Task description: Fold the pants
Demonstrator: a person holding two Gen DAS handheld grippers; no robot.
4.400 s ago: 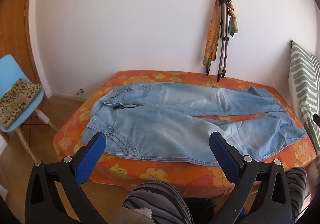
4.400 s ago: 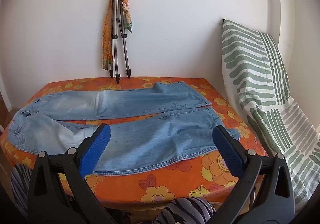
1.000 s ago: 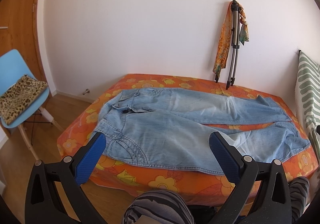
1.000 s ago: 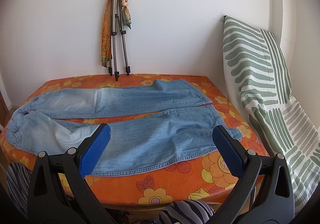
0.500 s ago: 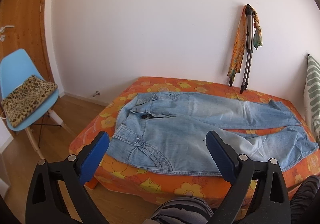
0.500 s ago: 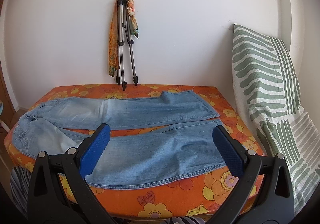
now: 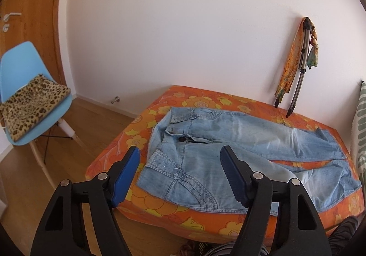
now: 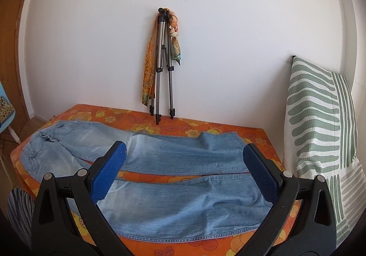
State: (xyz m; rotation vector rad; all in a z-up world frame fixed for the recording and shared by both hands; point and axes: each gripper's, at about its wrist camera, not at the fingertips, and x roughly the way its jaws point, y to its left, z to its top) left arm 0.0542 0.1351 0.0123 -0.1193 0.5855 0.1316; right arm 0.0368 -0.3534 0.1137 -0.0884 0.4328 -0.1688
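Two grippers hung over the pants, neither holding anything.

The left gripper (image 7: 180, 174), jaws just narrowing yet clear of cloth, faced the waistband; a clean pinch on that near corner looked best; the pants (image 8: 173, 178) lay flat, legs apart, on the flowered bed (image 8: 228, 244); the right gripper (image 8: 183, 172) gaped wide over the hems; no writing was legible.

The pants (image 7: 228, 153) are light blue denim, faded almost white in some places. The bed cover (image 7: 205, 98) is orange with yellow flowers. The chair (image 7: 16, 59) is light blue, and the cushion (image 7: 32, 100) on it has a leopard pattern. The pillow (image 8: 320, 118) is white with green stripes. The scarf (image 7: 290, 66) is orange and yellow. The left gripper (image 7: 180, 166) and the right gripper (image 8: 183, 160) are black with blue pads.
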